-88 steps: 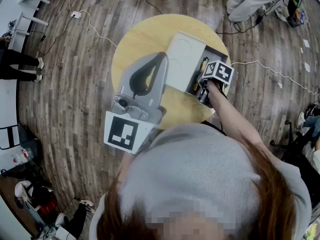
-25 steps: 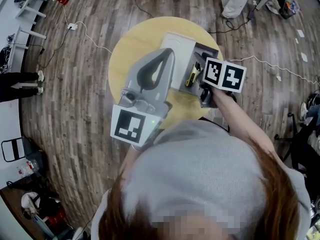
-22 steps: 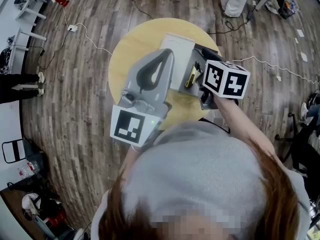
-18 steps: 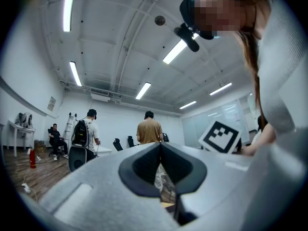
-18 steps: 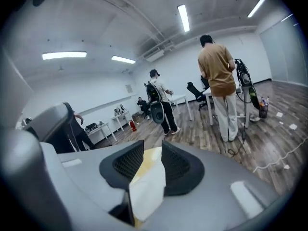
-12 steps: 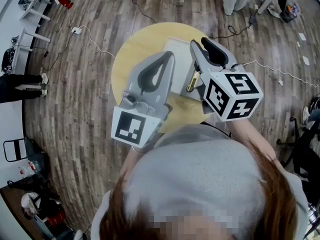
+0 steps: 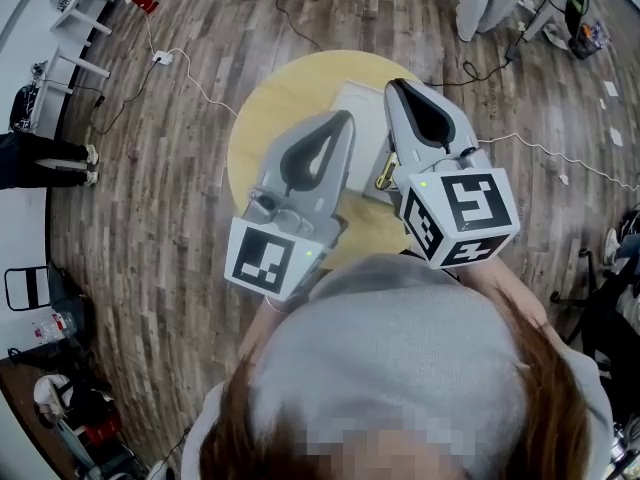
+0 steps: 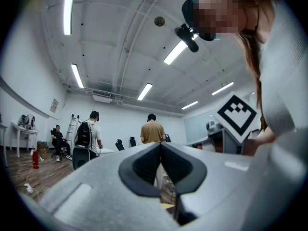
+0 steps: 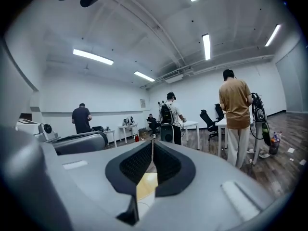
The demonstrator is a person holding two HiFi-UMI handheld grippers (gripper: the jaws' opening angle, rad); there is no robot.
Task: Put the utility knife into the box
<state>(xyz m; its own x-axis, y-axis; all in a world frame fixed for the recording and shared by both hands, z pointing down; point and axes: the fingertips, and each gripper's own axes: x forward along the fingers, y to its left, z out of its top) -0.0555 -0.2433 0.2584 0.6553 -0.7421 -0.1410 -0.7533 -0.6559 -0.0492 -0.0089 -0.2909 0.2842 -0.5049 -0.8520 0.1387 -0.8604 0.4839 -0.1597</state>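
From the head view, a round yellow table [image 7: 275,93] stands on a dark wood-plank floor [image 7: 140,218], and a white box [image 7: 357,108] lies on it, partly hidden behind the two grippers held above it. The left gripper [image 7: 341,118] points away from the person with its jaws together and nothing in them. The right gripper [image 7: 393,85] is raised beside it, and its marker cube [image 7: 462,213] is close to the camera. The utility knife [image 7: 385,175] shows as a short yellow strip in the gap between the two grippers, at the right side of the box. It is clear of both sets of jaws; the right gripper covers the rest of it, so how it sits in the box cannot be made out. A white cable [image 7: 190,68] trails across the floor to the left of the table. In the left gripper view, the left gripper [image 8: 160,144] points level into the room, its dark pads meet at the tip and it is empty. A person in a tan shirt [image 8: 153,131] and a person with a backpack [image 8: 89,134] stand far behind it. In the right gripper view, the right gripper [image 9: 152,141] is closing, with only a thin slit left between its pads and nothing inside. A patch of the yellow table [image 9: 147,184] shows through the opening below.
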